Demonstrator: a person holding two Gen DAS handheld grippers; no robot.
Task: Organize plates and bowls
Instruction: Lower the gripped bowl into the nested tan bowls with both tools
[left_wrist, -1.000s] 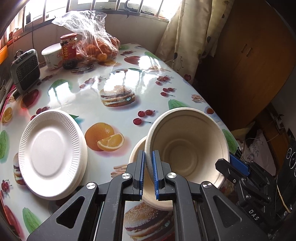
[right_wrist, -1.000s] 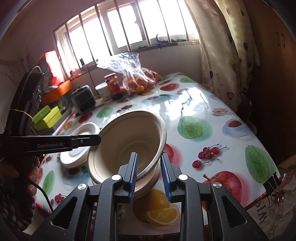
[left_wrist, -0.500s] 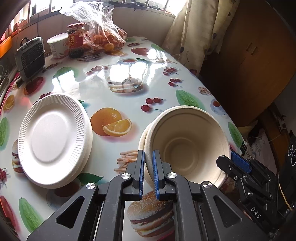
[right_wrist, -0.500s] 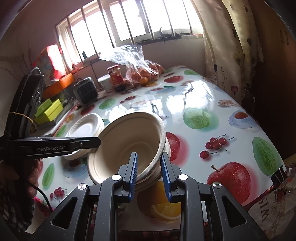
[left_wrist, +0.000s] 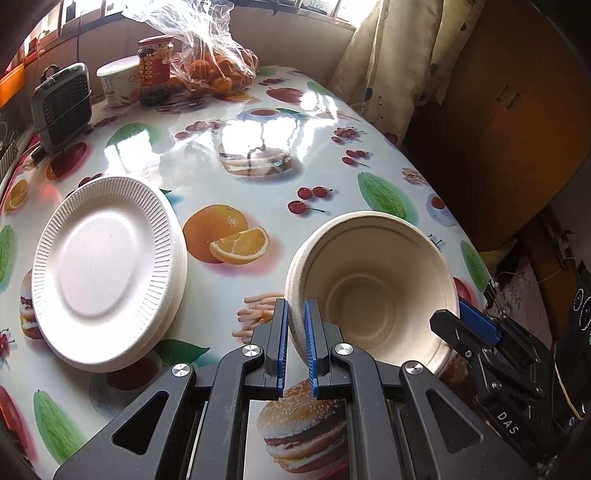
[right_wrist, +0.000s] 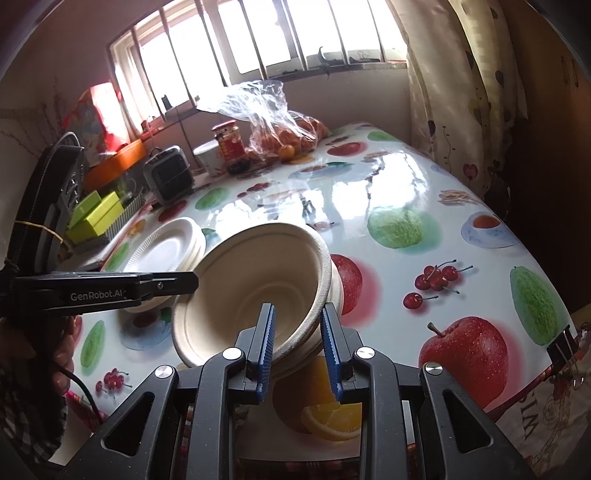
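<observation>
I'm nesting the bowl into the one below it; my left gripper pinches its near rim, while my right gripper straddles the far rim, part open (plates stacked beside). Next: level it, then let go

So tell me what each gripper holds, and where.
Left gripper pinches the top bowl by its near-left rim. Right gripper straddles the stack's right rim; grip unclear.
</observation>
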